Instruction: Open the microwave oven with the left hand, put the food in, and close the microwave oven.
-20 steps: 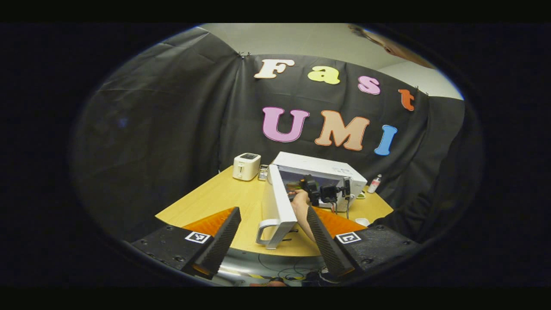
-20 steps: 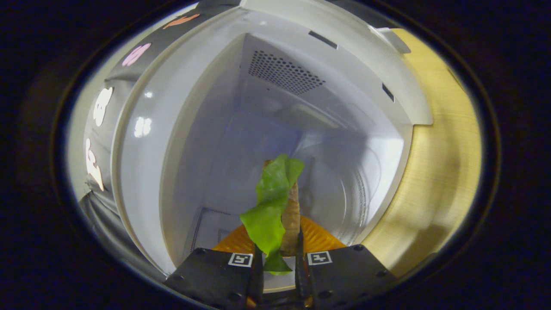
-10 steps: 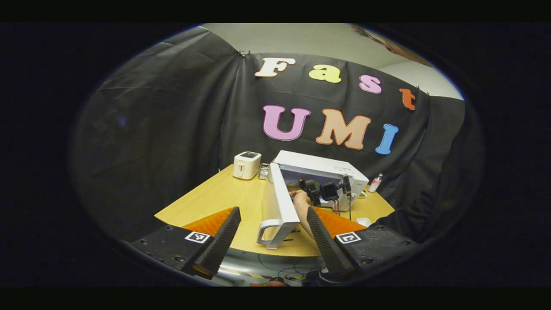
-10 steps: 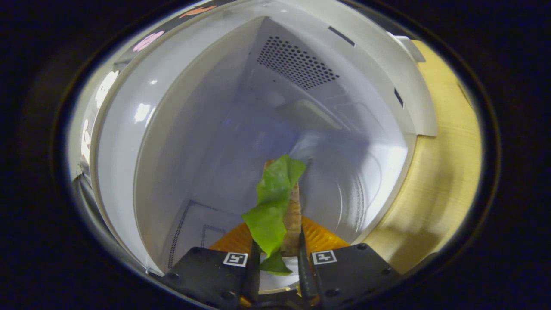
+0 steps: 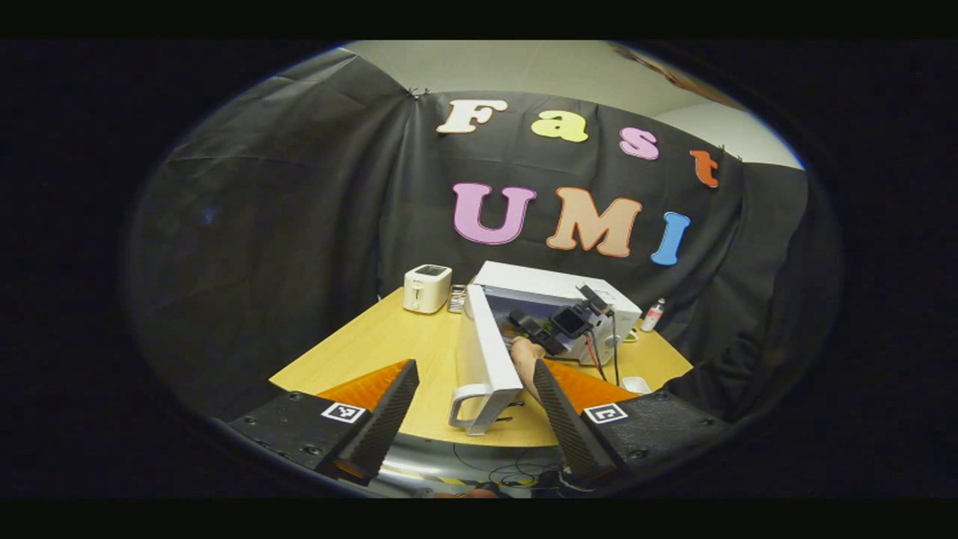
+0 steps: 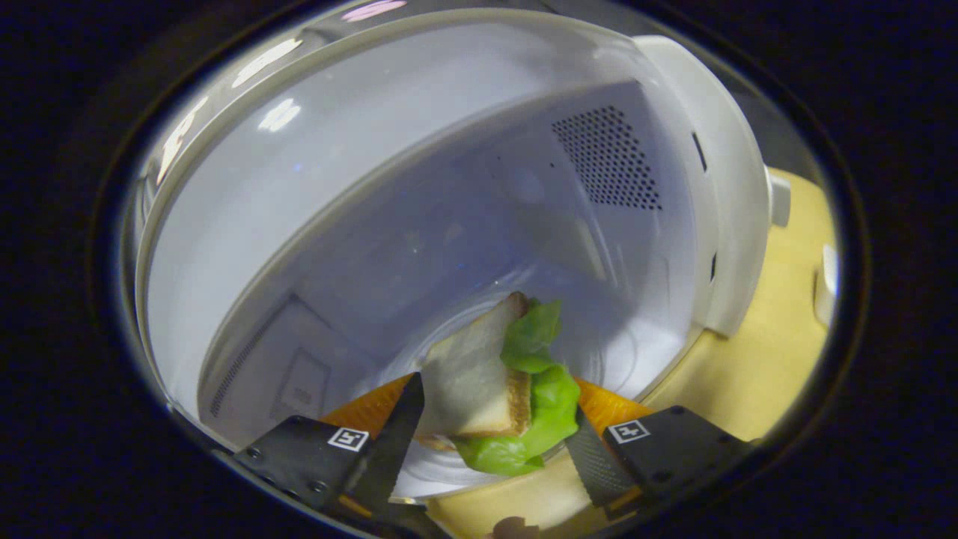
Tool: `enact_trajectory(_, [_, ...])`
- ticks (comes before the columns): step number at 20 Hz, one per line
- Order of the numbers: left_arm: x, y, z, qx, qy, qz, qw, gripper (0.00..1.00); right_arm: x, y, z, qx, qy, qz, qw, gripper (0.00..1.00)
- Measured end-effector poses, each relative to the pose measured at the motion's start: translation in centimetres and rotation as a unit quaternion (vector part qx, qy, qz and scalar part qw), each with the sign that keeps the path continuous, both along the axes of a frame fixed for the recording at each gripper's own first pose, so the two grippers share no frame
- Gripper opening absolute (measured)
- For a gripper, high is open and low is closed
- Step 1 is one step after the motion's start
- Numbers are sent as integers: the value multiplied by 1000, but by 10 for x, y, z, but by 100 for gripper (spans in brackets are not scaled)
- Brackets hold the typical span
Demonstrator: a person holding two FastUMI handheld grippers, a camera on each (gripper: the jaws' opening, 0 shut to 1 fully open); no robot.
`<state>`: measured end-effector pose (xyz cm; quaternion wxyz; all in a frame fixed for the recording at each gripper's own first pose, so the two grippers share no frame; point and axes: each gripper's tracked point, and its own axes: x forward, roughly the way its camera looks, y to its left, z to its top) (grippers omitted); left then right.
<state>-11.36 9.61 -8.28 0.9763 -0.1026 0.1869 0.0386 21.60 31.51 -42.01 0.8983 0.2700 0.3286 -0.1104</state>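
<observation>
Sandwich: lying inside microwave, between spread fingers of right gripper. Left gripper: fingers apart, empty.

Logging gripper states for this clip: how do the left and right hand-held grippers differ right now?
The left hand-held gripper hangs back from the table, facing the open microwave door; the right hand-held gripper reaches into the microwave. The left has nothing between its fingers; the right has the sandwich between its fingers. Both are open.
</observation>
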Motion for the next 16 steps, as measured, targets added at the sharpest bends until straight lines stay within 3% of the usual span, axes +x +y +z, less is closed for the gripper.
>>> enact_trajectory(1, [0, 0, 1, 1, 0, 0, 1000, 90, 1, -3, 1, -15, -4, 9, 1000, 99])
enact_trajectory(2, [0, 0, 0, 1, -1, -1, 1000, 95, 0, -7, 2, -32, -8, 17, 999, 99])
enact_trajectory(3, [2, 0, 1, 1, -2, -2, 1000, 90, -1, -10, 0, -50, -8, 32, 998, 99])
enact_trajectory(8, [9, 0, 3, -3, -10, -1, 1000, 90, -3, -18, 21, -106, -51, 79, 990, 99])
enact_trajectory(10, [10, 1, 6, 5, -16, -2, 1000, 86, -8, -15, 27, -101, -57, 101, 988, 99])
enact_trajectory(12, [8, 3, 5, 11, -16, -1, 1000, 90, -19, -16, 32, -102, -58, 129, 985, 100])
enact_trajectory(13, [7, 6, 3, 12, -14, 1, 1000, 86, -27, -15, 39, -101, -64, 151, 981, 100])
enact_trajectory(14, [4, 10, -1, 15, -12, 5, 1000, 90, -36, -16, 48, -99, -76, 171, 977, 100])
enact_trajectory(15, [2, 15, -3, 19, -11, 9, 1000, 90, -45, -19, 60, -99, -95, 192, 972, 93])
enact_trajectory(16, [-1, 21, -8, 24, -7, 14, 1000, 90, -55, -23, 71, -98, -109, 209, 967, 93])
